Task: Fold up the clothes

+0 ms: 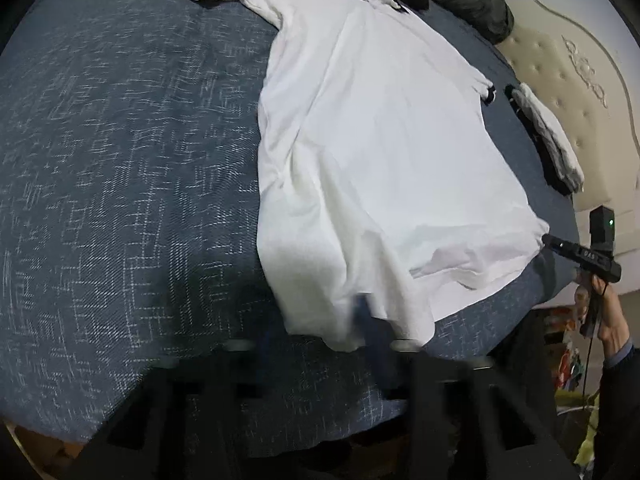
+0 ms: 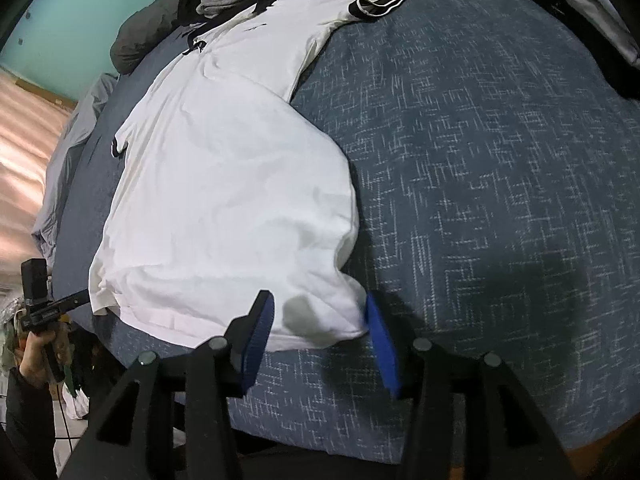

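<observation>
Blue bedspread (image 2: pixel 500 160) | white polo shirt (image 2: pixel 224 184) | teal wall (image 2: pixel 80 12) | right hand-held gripper (image 2: pixel 320 320) wide | left unclear

A matt white cloth polo shirt (image 2: pixel 224 184) is lying on rough woven blue bedding (image 2: pixel 500 160); a tufted cream headboard (image 1: pixel 568 80) is looking smooth, far right.

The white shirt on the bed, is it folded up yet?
Not yet. The white shirt lies spread on the bed, both sleeves out.
</observation>
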`<state>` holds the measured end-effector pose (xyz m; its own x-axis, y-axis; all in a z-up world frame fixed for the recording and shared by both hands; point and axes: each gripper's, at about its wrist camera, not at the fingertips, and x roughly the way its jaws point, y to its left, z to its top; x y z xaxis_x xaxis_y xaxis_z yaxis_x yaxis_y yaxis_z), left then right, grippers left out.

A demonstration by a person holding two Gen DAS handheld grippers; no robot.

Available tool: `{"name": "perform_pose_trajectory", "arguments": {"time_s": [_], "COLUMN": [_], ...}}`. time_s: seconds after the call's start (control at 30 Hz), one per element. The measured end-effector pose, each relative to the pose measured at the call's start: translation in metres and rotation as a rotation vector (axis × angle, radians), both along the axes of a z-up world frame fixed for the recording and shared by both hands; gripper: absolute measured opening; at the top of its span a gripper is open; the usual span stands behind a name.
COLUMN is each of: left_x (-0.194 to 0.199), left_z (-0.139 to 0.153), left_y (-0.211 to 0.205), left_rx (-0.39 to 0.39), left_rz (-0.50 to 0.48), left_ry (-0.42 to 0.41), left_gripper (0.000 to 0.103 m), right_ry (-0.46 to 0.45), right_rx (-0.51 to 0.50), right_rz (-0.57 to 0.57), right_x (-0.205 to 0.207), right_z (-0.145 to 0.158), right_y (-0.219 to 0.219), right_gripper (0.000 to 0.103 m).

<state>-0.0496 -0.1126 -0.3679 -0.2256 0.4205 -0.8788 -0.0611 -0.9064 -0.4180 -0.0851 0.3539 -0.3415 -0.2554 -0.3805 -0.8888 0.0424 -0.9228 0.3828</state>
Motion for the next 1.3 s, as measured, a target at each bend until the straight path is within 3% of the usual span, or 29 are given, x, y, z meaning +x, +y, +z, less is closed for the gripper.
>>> {"name": "perform_pose_trajectory", "arguments": {"time_s": [0.07, 0.13, 0.23, 0.47, 0.7, 0.77, 1.03, 1.3], "left_x": [0.000, 0.001, 0.004, 0.015, 0.031, 0.034, 0.037, 0.037], "left_z": [0.003, 0.008, 0.021, 0.055, 0.082, 0.079, 0.004, 0.012], "left_y": [-0.001, -0.005, -0.012, -0.034, -0.059, -0.064, -0.064, -0.061], "left_rx": [0.003, 0.007, 0.015, 0.003, -0.002, -0.001, 0.025, 0.039], "left_rz": [-0.004, -0.012, -0.020, -0.037, -0.047, -0.043, 0.015, 0.016], "left_ry": [0.007, 0.016, 0.040, 0.087, 0.110, 0.101, -0.025, 0.007], "left_gripper": [0.007, 0.006, 0.005, 0.005, 0.005, 0.005, 0.005, 0.010], "right_ry": [0.009, 0.019, 0.050, 0.120, 0.140, 0.118, -0.022, 0.009], "right_rx": [-0.007, -0.005, 0.002, -0.019, -0.017, -0.011, 0.004, -0.021], "right_rz": [0.009, 0.022, 0.046, 0.092, 0.212, 0.226, 0.168, 0.130], "right_x": [0.002, 0.003, 0.005, 0.011, 0.038, 0.044, 0.051, 0.049], "right_z": [0.000, 0.001, 0.006, 0.045, 0.084, 0.077, -0.002, 0.004], "right_y": [-0.001, -0.004, -0.006, -0.008, -0.025, -0.027, -0.028, -0.015], "right_gripper": [0.046, 0.023, 0.006, 0.004, 0.004, 0.004, 0.004, 0.004]}}
